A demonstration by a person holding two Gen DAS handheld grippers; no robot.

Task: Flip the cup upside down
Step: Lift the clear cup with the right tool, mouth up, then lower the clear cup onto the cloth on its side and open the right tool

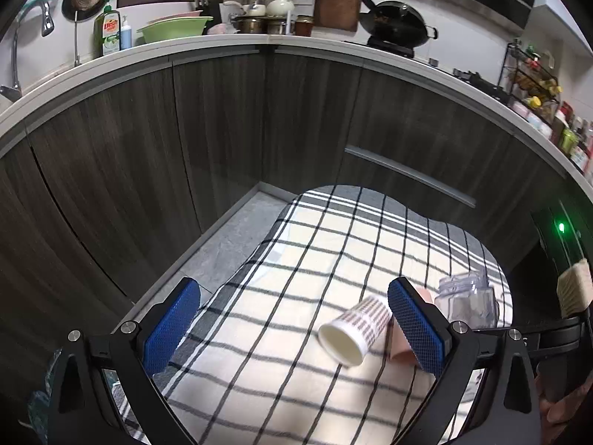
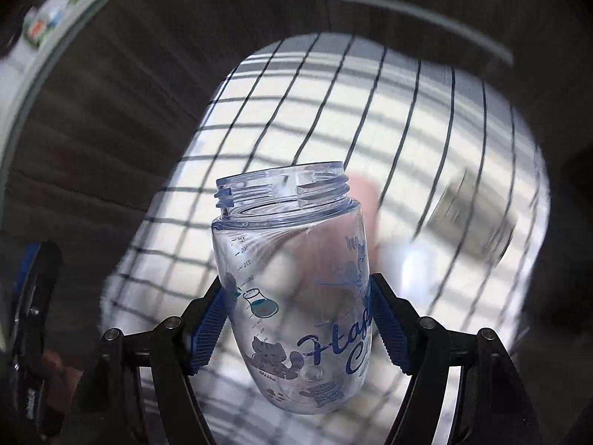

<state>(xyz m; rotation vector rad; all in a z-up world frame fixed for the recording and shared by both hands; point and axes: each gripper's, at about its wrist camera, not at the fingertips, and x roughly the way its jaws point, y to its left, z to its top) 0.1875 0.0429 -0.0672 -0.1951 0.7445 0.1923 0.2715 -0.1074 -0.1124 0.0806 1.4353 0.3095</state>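
My right gripper (image 2: pixel 296 319) is shut on a clear plastic cup (image 2: pixel 292 278) with blue cat prints and a threaded mouth. It holds the cup above the checked cloth (image 2: pixel 407 118), mouth pointing away and up. The same cup shows in the left wrist view (image 1: pixel 467 300) at the right. My left gripper (image 1: pixel 292 326) is open and empty above the cloth (image 1: pixel 296 259). A white paper cup (image 1: pixel 354 330) with brown marks lies on its side just left of my left gripper's right finger (image 1: pixel 415 326). A pink cup (image 1: pixel 402 345) lies partly hidden behind that finger.
The cloth covers a small table in front of dark wood cabinets (image 1: pixel 185 129). A grey floor strip (image 1: pixel 229 237) runs along the table's left side. The counter (image 1: pixel 222 42) above holds a green basin, pots and a wok. The right wrist view is motion-blurred.
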